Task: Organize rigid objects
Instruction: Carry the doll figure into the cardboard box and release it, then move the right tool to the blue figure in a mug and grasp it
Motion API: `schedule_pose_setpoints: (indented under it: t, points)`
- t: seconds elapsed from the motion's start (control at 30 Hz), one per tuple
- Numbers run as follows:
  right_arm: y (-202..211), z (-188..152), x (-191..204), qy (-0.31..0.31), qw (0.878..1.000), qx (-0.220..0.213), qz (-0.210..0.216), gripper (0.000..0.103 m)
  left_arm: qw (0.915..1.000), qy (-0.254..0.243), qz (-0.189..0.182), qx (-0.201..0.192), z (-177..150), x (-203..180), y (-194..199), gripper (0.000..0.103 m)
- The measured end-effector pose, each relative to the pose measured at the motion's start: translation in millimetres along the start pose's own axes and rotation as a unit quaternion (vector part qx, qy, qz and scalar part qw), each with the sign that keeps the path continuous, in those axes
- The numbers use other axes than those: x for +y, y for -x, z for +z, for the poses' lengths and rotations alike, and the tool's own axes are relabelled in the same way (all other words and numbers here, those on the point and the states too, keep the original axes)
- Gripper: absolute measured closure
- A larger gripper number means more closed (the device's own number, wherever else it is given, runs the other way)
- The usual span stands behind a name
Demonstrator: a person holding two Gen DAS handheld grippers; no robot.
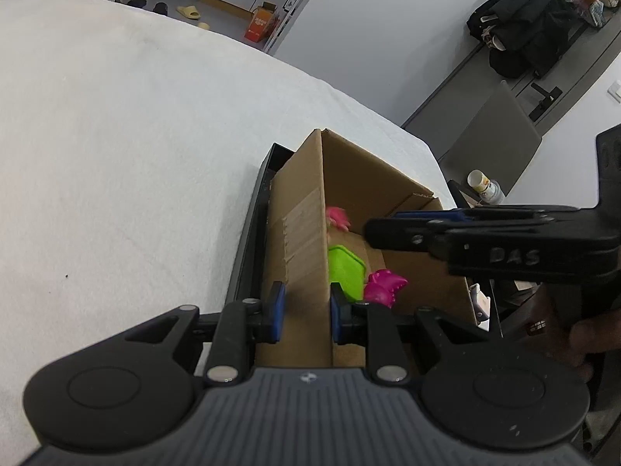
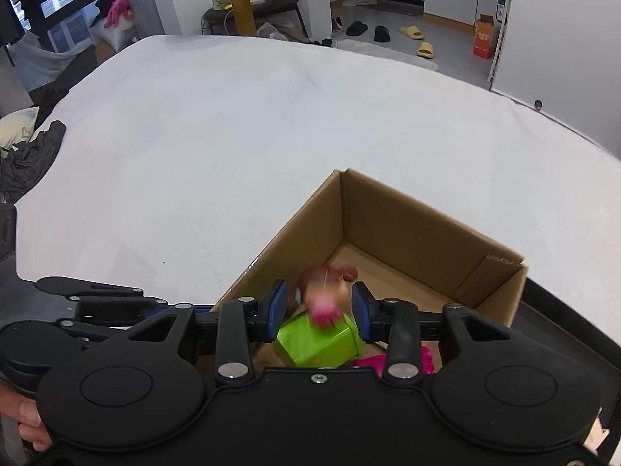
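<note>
**Box nearly filled, table bare of toys**

The cardboard box (image 2: pixel 423 233) sits at the near right edge of the white table (image 2: pixel 271 136), on top of a flat black tray (image 1: pixel 252 233). Inside it lie a lime-green block (image 2: pixel 318 339) and a magenta toy (image 1: pixel 384 287), so at least two rigid objects are already put away.

The left gripper (image 1: pixel 304 312) straddles the box's near-left wall, one blue pad on each side; the pads look to be against the cardboard, pinching it to steady the box, though a thin gap on the outer side cannot be ruled out.

The right gripper (image 2: pixel 320 310) hangs over the box's near end with its jaws spread. Between them, touching neither pad as far as the blur allows, is a small pink-and-brown figure (image 2: pixel 326 291), smeared by motion, just above the green block. It is probably dropping into the box, having been let go.

In both views the cloth-covered table shows no other toys. By this judgement the sorting is close to done: once the figure settles, what remains is freeing the box wall and drawing both grippers back, unless objects wait outside the views.
</note>
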State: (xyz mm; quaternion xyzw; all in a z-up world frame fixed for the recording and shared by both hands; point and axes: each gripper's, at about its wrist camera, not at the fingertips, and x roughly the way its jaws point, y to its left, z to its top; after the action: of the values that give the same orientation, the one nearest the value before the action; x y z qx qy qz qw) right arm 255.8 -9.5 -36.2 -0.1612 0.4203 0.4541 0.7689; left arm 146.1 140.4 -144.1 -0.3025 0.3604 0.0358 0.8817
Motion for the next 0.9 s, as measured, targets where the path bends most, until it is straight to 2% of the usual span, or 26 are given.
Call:
schedule_pose_setpoints:
  t: [0.47, 0.9]
  points:
    - [51, -14, -6, 0.027, 0.999, 0.03, -0.033, 0.065, 1.0, 0.0, -0.001, 0.0, 0, 0, 0, 0.081]
    - [83, -27, -27, 0.003, 0.997, 0.038, -0.061, 0.063, 1.0, -0.003, 0.002, -0.001, -1, -2, 0, 0.081]
